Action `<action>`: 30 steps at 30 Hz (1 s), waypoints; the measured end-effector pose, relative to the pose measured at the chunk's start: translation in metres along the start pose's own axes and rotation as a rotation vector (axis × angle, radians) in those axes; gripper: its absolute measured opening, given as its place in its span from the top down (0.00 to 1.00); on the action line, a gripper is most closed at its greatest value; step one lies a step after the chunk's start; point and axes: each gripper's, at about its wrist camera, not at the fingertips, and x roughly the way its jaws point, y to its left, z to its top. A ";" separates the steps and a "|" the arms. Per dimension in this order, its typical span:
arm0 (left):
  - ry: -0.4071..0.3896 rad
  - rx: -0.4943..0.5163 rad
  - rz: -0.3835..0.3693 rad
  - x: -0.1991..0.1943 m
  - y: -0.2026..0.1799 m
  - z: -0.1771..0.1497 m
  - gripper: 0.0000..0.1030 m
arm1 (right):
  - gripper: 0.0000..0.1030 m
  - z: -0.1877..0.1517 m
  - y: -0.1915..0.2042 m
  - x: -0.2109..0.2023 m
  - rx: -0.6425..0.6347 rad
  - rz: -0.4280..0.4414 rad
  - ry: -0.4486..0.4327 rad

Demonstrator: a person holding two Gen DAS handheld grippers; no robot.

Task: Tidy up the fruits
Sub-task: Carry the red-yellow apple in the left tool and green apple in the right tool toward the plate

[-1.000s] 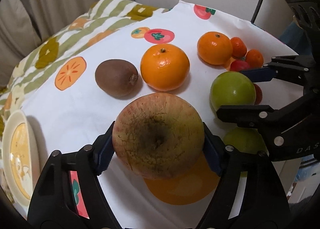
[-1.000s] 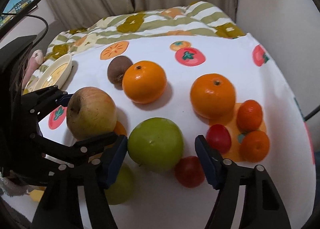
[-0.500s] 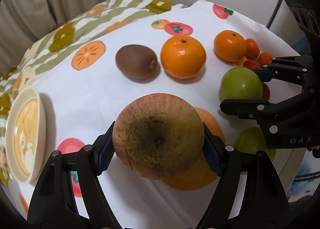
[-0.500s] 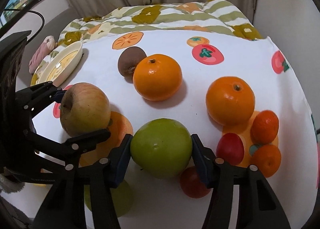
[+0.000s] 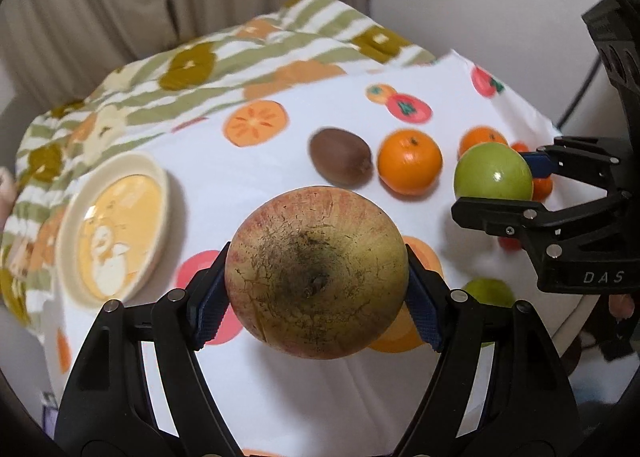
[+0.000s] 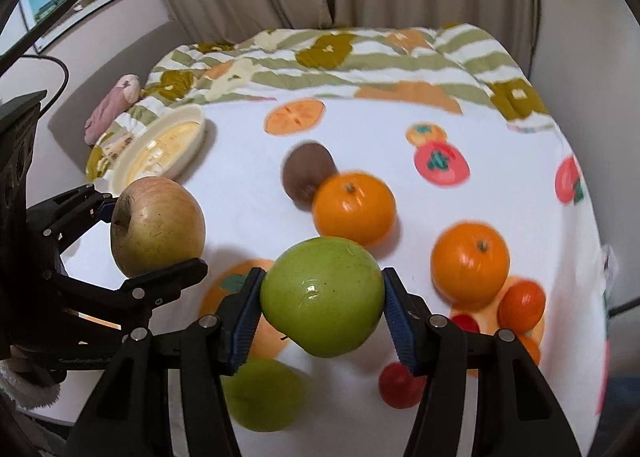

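My left gripper is shut on a russet red-yellow apple and holds it above the table; it shows at the left of the right wrist view. My right gripper is shut on a green apple, lifted off the cloth; it also shows in the left wrist view. On the white fruit-print cloth lie a kiwi, two oranges, a second green apple, small tangerines and red tomatoes.
A cream plate with a yellow picture sits at the table's left; it also shows in the right wrist view. A striped green and orange blanket lies behind the cloth. Curtains and a wall stand beyond.
My right gripper has closed on the green apple and lifted it. Both grippers have risen and pulled back with their apples, so the plate has come further into view.
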 end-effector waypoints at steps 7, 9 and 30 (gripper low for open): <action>-0.059 -0.093 0.068 -0.039 0.026 0.014 0.21 | 0.48 0.030 0.027 -0.020 -0.071 0.028 -0.036; -0.074 -0.121 0.081 -0.047 0.039 0.017 0.21 | 0.48 0.040 0.036 -0.022 -0.083 0.046 -0.052; -0.050 -0.132 0.092 -0.022 0.245 0.034 0.21 | 0.48 0.139 0.160 0.054 0.009 0.058 -0.082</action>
